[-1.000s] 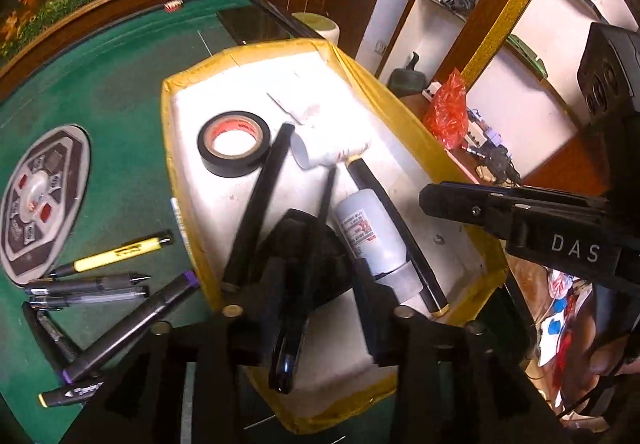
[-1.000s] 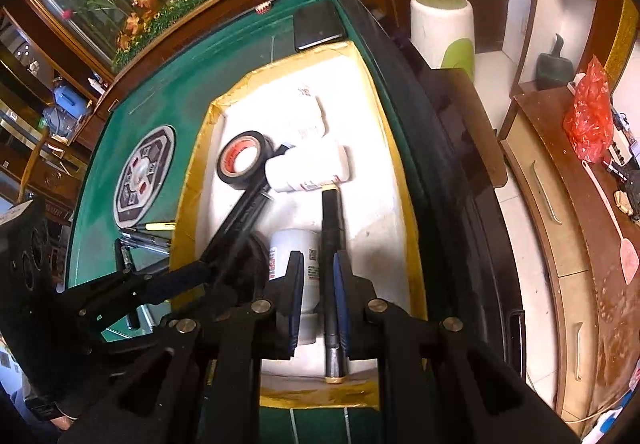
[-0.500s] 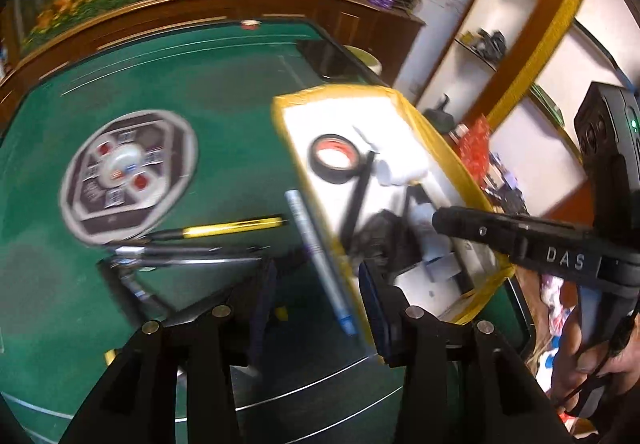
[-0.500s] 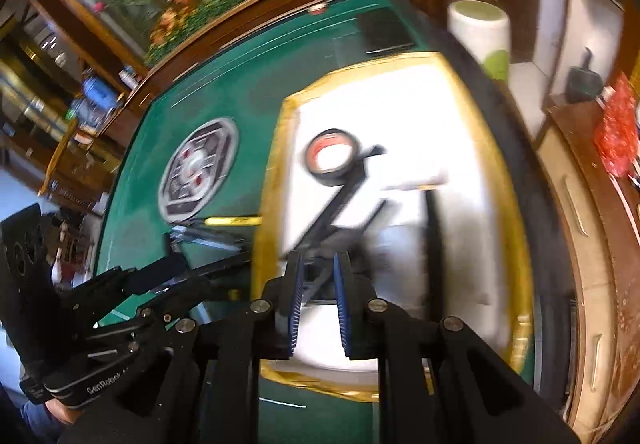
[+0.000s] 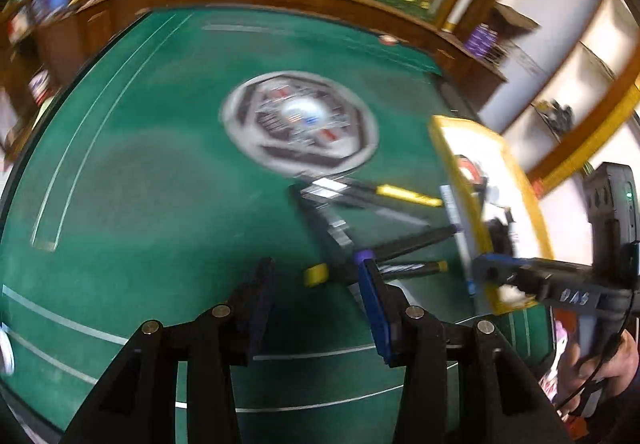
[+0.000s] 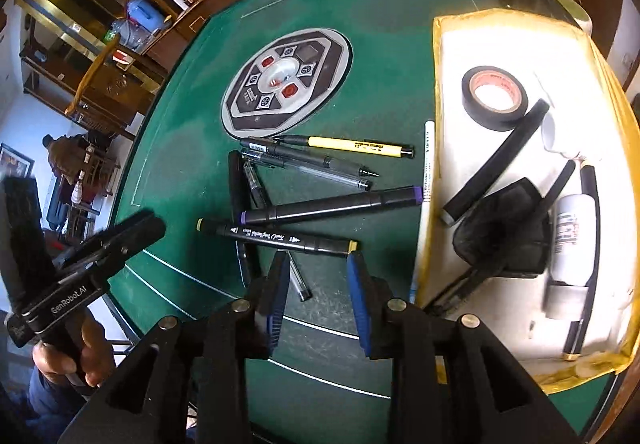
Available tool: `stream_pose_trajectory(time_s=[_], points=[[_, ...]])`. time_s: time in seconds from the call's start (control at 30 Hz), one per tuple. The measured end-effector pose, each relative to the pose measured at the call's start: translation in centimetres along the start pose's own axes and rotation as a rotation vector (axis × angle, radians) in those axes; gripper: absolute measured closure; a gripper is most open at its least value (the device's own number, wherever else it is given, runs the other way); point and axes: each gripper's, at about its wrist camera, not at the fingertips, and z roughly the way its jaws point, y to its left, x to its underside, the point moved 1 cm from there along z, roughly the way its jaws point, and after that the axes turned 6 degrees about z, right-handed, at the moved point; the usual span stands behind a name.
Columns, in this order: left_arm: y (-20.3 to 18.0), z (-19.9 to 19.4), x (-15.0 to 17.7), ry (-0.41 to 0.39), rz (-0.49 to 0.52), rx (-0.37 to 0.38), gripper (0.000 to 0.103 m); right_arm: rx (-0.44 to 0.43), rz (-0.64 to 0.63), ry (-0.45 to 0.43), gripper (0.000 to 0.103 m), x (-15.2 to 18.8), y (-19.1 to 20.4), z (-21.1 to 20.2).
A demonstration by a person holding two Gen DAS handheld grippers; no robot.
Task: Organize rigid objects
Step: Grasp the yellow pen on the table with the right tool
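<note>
We're partway: tape [image 6: 495,97], bottles [image 6: 570,240] in the tray [image 6: 434,56], pens [image 6: 320,200] left on the counter [image 6: 180,148]; left gripper [image 5: 316,308] apart and empty, right gripper [image 6: 318,296] opening, empty.

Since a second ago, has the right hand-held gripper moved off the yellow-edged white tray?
Yes. The right hand-held gripper has swung left off the yellow-edged white tray over the green felt.

Left wrist view: heavy motion blur; the round grey patterned disc [image 5: 298,124] and the green felt tabletop [image 5: 160,184] smear sideways.
Right wrist view: sharp, evenly lit; print on the yellow-barrelled pen [image 6: 352,145] nearly readable.
Glare: the white tray lining with yellow rim [image 6: 500,44] is blown out at two o'clock.
Edges: fisheye bending, black corners.
Shadows: soft, dim furniture at ten o'clock.
</note>
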Motion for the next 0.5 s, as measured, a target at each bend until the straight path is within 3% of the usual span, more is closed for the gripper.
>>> stream_pose_trajectory(time_s=[0.13, 0.3, 0.5], points=[[2.1, -0.2, 1.2, 0.017, -0.036, -0.012, 0.057, 0.036, 0.006, -0.004, 0.068, -1.0, 0.5, 1.1], [3.0, -0.6, 2.5, 0.027, -0.006, -0.019, 0.057, 0.065, 0.014, -0.026, 0.068, -3.1, 1.0, 2.3], [3.9, -0.7, 3.8, 0.053, 0.017, 0.003, 0.057, 0.213, -0.014, -0.051, 0.063, -8.5, 0.9, 5.5]])
